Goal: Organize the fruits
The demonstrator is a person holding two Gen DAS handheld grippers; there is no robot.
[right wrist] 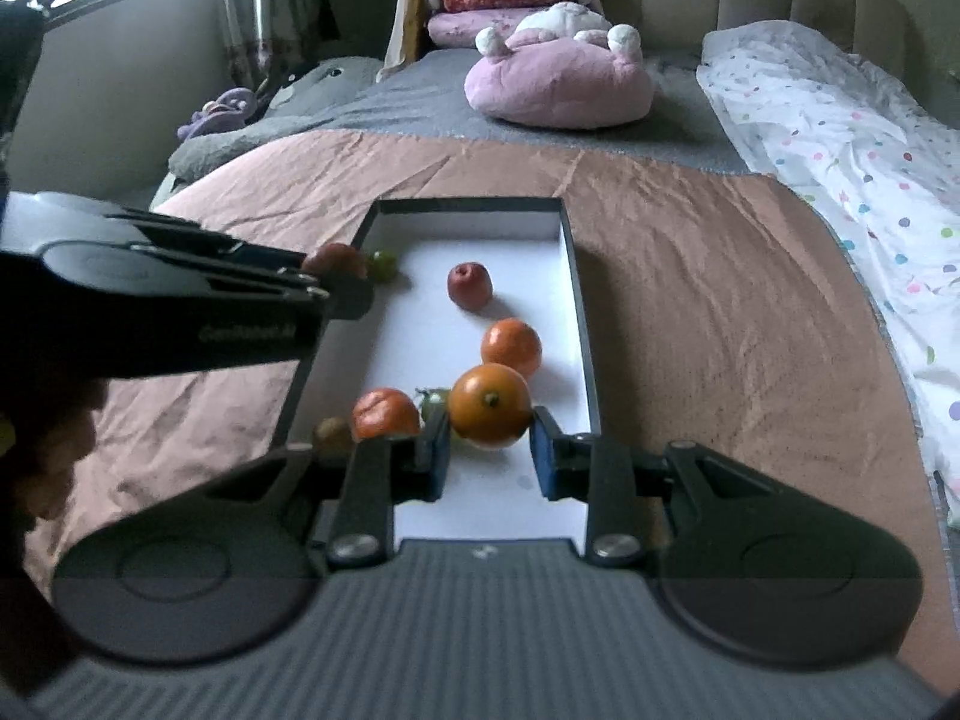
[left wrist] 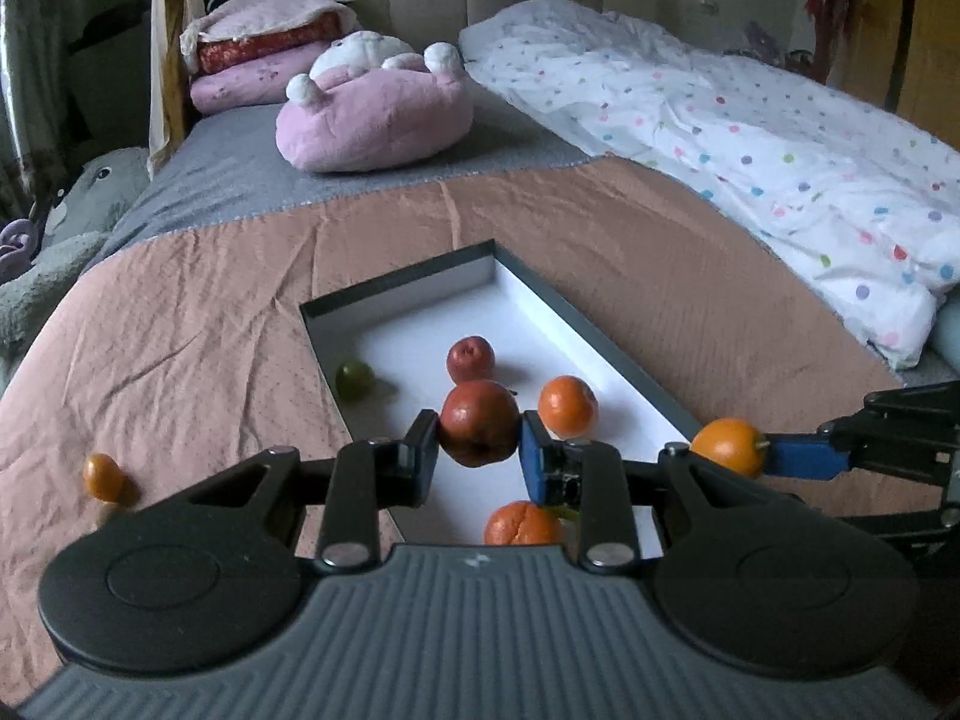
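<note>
A dark box with a white inside (left wrist: 528, 294) (right wrist: 573, 276) lies on the bed. My left gripper (left wrist: 479, 444) is shut on a reddish-brown fruit (left wrist: 480, 423) above the box; that fruit shows at the gripper's tip in the right wrist view (right wrist: 333, 261). My right gripper (right wrist: 489, 447) is shut on an orange (right wrist: 491, 412) (left wrist: 727, 445) over the box's near end. Inside lie a red apple (left wrist: 471, 358) (right wrist: 469, 284), an orange (left wrist: 567, 405) (right wrist: 511, 347), a tangerine (left wrist: 523, 523) (right wrist: 385, 413) and a green fruit (left wrist: 354, 380) (right wrist: 383, 264). A small orange (left wrist: 103, 477) lies on the cover, left of the box.
The bed has a pinkish-brown cover (left wrist: 210, 312). A pink plush cushion (left wrist: 375, 114) and folded blankets (left wrist: 264, 54) lie near the headboard. A white dotted duvet (left wrist: 750, 150) runs along the right. A grey plush toy (right wrist: 312, 84) sits at the left edge.
</note>
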